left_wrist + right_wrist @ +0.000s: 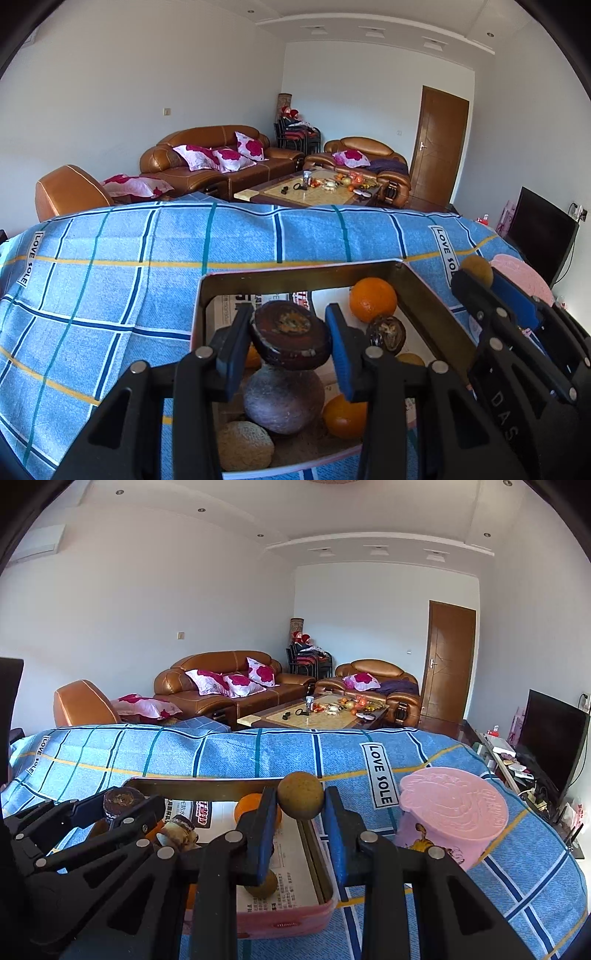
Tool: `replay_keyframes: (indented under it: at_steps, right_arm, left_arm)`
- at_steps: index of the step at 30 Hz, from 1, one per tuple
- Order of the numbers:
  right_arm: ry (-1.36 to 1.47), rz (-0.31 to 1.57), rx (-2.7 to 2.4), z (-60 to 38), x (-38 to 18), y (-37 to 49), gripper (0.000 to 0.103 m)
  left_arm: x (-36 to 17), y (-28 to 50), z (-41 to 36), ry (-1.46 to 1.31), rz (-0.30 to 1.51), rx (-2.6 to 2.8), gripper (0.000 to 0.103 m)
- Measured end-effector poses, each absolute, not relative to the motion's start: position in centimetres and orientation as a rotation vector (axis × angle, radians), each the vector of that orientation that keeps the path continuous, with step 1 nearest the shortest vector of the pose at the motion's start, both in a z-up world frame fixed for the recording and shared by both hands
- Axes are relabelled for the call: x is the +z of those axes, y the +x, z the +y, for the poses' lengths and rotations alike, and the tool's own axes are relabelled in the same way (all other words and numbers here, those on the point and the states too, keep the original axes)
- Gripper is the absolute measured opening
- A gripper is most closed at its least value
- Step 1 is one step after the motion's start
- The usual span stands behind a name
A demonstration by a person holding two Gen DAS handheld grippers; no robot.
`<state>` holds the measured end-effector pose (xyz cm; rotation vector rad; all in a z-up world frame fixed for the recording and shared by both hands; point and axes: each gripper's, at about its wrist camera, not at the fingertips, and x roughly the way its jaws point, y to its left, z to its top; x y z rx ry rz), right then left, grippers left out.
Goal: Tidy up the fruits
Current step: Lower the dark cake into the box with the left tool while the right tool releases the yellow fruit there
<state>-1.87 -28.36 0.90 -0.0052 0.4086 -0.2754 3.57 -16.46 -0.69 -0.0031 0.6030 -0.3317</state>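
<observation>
Now the left claw (290, 341) pinches a dark, wrinkly fruit (291, 334) over the box (295, 275). Right claw (300, 805) squeezes a small, hard-looking brown ball (301, 795) above the box's right edge. Both look light; hold their sides.

Left tongs (291, 341) cover much of the box (424, 295), hiding half an orange (343, 415) at five o'clock. Right tongs (301, 825) hide most of another orange (248, 805). The coffee table's (295, 720) clutter is too small to tell. The television (554, 734) is cut off at three o'clock.
</observation>
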Motion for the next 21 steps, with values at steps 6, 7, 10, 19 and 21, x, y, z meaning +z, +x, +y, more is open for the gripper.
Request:
replay_keyframes:
  at_steps: [6,7,10,19,21]
  right_arm:
    - [0.013,0.474,-0.197,-28.7,0.4,0.8,0.029]
    - [0.015,0.493,-0.18,-28.8,0.2,1.2,0.029]
    - [0.018,0.542,-0.111,-28.5,-0.3,2.4,0.029]
    - [0.089,0.629,0.052,-28.7,-1.7,3.5,0.029]
    - [0.125,0.635,0.074,-29.1,-1.9,3.5,0.029]
  left_arm:
    - [-1.1,4.9,-16.3,-0.027,0.649,-0.315,0.042]
    - [-1.3,5.0,-16.2,-0.033,0.657,-0.311,0.042]
    - [-1.5,5.6,-15.6,-0.051,0.673,-0.287,0.042]
    - [-1.8,5.8,-15.2,-0.061,0.695,-0.258,0.044]
    - [-1.7,5.7,-15.2,-0.056,0.685,-0.244,0.052]
